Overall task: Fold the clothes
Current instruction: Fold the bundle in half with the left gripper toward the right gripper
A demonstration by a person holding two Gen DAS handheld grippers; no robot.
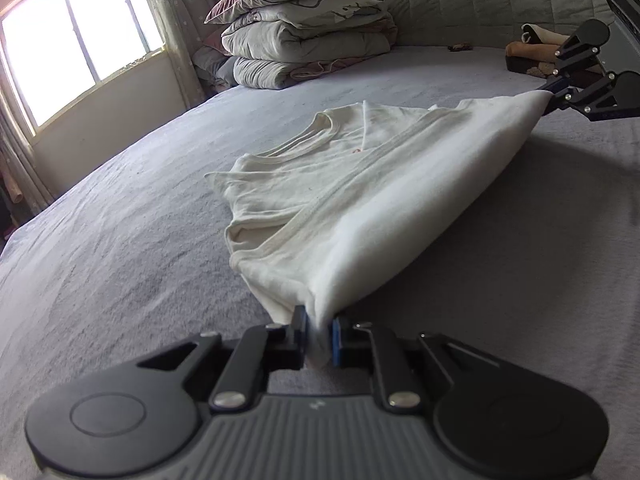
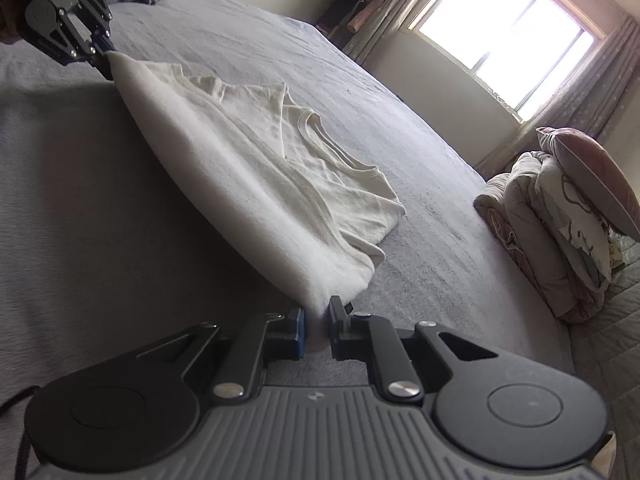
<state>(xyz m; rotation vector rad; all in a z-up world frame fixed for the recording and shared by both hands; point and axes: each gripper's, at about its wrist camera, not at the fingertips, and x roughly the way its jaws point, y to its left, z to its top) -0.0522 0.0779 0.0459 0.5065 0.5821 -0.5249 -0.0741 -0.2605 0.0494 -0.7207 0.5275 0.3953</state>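
L claw (image 1: 319, 334) & R claw (image 2: 316, 330) both clenched on white tee (image 1: 360, 184) corners; no legible print

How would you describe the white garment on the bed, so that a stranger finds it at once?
Start from the wide grey bed; in its middle lies a white cotton T-shirt, already partly folded. One edge is lifted between the left gripper and the right gripper. Unlike the stacked quilts and pillows near the window, it is thin, plain white, with a ribbed round collar.
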